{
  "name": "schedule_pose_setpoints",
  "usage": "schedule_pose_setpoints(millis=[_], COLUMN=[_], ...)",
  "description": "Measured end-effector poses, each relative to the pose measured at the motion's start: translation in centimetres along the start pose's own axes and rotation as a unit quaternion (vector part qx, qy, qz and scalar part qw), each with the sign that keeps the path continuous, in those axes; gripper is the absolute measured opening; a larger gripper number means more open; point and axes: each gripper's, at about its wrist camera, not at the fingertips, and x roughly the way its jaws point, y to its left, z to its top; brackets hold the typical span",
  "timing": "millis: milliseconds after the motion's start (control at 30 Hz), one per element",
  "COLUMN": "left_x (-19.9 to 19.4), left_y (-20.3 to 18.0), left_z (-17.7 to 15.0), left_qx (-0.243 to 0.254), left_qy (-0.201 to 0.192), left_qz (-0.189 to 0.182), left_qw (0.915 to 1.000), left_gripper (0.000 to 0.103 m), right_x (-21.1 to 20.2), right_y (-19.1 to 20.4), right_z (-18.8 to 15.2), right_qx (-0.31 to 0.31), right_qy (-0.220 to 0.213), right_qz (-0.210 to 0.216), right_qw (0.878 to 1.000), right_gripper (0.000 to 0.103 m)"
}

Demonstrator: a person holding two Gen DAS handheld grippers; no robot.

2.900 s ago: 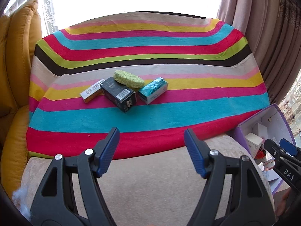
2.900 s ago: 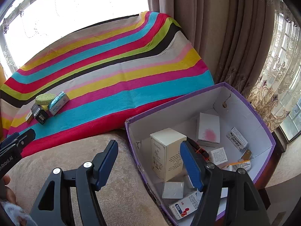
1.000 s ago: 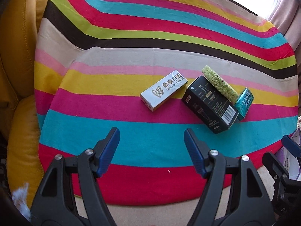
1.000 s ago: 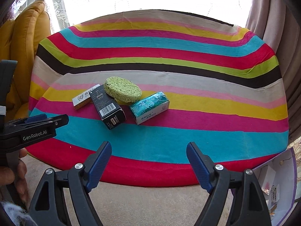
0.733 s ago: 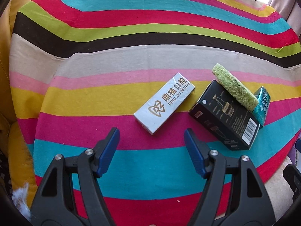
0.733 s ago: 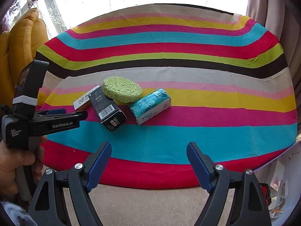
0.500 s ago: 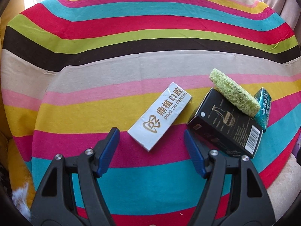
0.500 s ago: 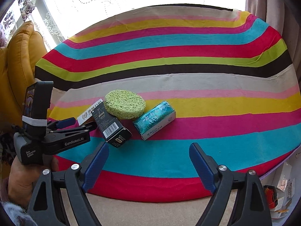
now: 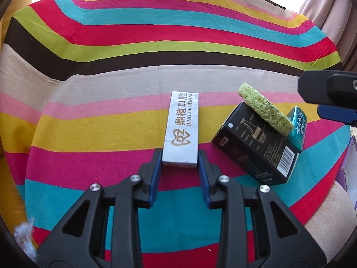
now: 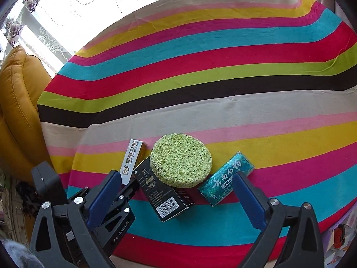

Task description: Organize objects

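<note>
A white dental box (image 9: 181, 131) lies on the striped cloth (image 9: 156, 44). My left gripper (image 9: 180, 159) is shut on its near end. The box also shows in the right wrist view (image 10: 131, 159). To its right lie a black box (image 9: 256, 147), a round green sponge (image 9: 264, 110) leaning on it, and a teal box (image 9: 297, 127). In the right wrist view my right gripper (image 10: 175, 189) is open and empty, just above the black box (image 10: 162, 192), the sponge (image 10: 180, 159) and the teal box (image 10: 225, 178).
A yellow leather seat (image 10: 17, 111) stands at the left of the cloth. A purple storage box edge (image 10: 339, 234) with small items shows at the lower right. A bright window and curtains lie behind the cloth.
My left gripper has moved forward and closed on the white dental box, which now points straight ahead. My right gripper has come closer to the black box, sponge and teal box.
</note>
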Motion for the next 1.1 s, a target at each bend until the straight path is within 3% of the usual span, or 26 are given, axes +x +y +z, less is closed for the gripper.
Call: schedule_pose_setpoints(millis=[267,633,800,1100], left_x=[-1.3,-1.3,-1.1,-1.0], left_y=[2.2,2.5,2.3,2.1], left_z=[-1.6,-1.9,-1.8,-2.0], left_qx=[-0.069,-0.072,-0.07,-0.069], left_qy=[-0.024,-0.029,-0.031,-0.033], left_qz=[-0.012,-0.02,-0.02,-0.021], left_qw=[0.9972,0.9968,0.9969,0.9969], left_gripper=[0.035,0.035,0.035,0.035], right_x=[4.3,6.6,6.3,8.1], right_y=[0.0,-0.3,-0.5,-1.0], right_z=[1.4,2.7,3.7,3.2], right_qx=[0.023,0.034,0.021,0.021], right_qy=[0.065,0.099,0.094,0.12], right_qz=[-0.017,0.001,0.014,0.003], right_qw=[0.997,0.995,0.995,0.993], right_gripper=[0.101,0.101,0.101,0.101])
